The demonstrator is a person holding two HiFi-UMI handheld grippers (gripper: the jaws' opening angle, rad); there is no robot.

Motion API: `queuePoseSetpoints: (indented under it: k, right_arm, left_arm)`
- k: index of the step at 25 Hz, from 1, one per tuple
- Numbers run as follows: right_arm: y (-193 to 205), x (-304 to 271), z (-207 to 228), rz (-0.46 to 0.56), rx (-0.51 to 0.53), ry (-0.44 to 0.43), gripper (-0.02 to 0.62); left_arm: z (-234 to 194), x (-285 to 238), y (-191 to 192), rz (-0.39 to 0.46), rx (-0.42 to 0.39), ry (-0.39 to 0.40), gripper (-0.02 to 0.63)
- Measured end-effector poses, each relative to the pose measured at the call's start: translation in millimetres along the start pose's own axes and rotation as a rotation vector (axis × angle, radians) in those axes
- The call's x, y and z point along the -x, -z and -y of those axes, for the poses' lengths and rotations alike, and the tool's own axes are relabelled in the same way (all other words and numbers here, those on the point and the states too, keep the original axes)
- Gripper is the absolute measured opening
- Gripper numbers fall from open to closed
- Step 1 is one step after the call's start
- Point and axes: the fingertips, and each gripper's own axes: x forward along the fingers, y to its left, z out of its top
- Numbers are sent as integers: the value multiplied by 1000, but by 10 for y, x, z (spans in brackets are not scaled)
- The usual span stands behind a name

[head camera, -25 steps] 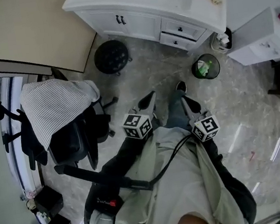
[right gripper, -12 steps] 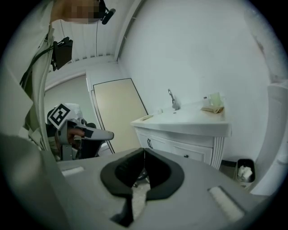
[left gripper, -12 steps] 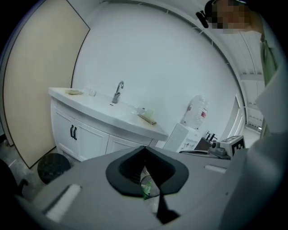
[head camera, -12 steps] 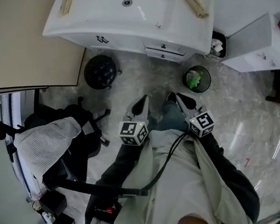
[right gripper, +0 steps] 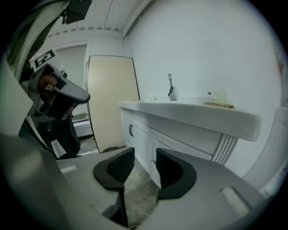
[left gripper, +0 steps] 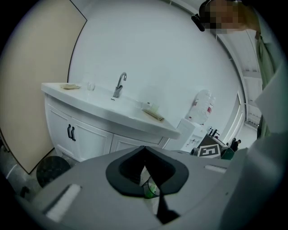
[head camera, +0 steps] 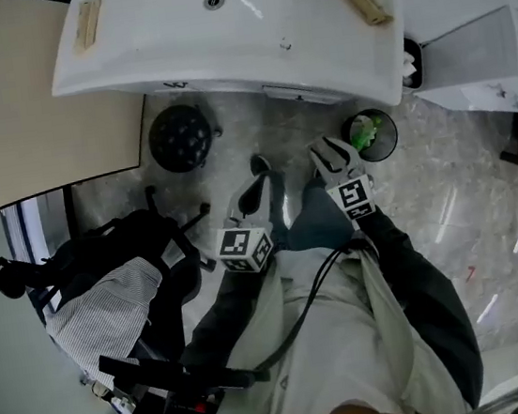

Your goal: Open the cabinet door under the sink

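Note:
The white vanity (left gripper: 112,119) stands ahead in the left gripper view, with a double cabinet door (left gripper: 60,137) under the sink and a pair of black handles (left gripper: 71,133) at its middle. In the right gripper view the same door (right gripper: 139,137) and handle (right gripper: 131,130) lie beyond the jaws, some way off. My left gripper (head camera: 257,190) is shut and holds nothing, well short of the vanity. My right gripper (head camera: 332,154) is open; its jaws have just been opening with nothing between them. In the head view the counter (head camera: 218,36) hides the doors.
On the floor left of the vanity sits a black round stool (head camera: 181,138), and at its right a small waste bin (head camera: 371,134) with green rubbish. An office chair with a striped cloth (head camera: 111,306) is at the left. A white side cabinet (head camera: 480,54) stands at the right.
Both grippers and the head view have moved toward the vanity, which now lies closer. The right gripper's jaws have parted; the left stays shut.

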Motion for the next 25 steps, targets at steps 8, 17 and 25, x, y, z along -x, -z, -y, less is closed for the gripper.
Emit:
queuePoseSetpoints:
  k: [8, 17, 25]
  right_arm:
    - [479, -1336, 631, -107, 70, 234, 140]
    - [921, -1917, 1075, -186, 97, 377, 140]
    - [1129, -1351, 998, -75, -123, 458, 171]
  left_arm:
    - [-830, -669, 229, -23, -35, 17, 8]
    - [-1311, -1375, 878, -73, -6, 57, 8]
    - [-1021, -2821, 1083, -107, -185, 139, 49]
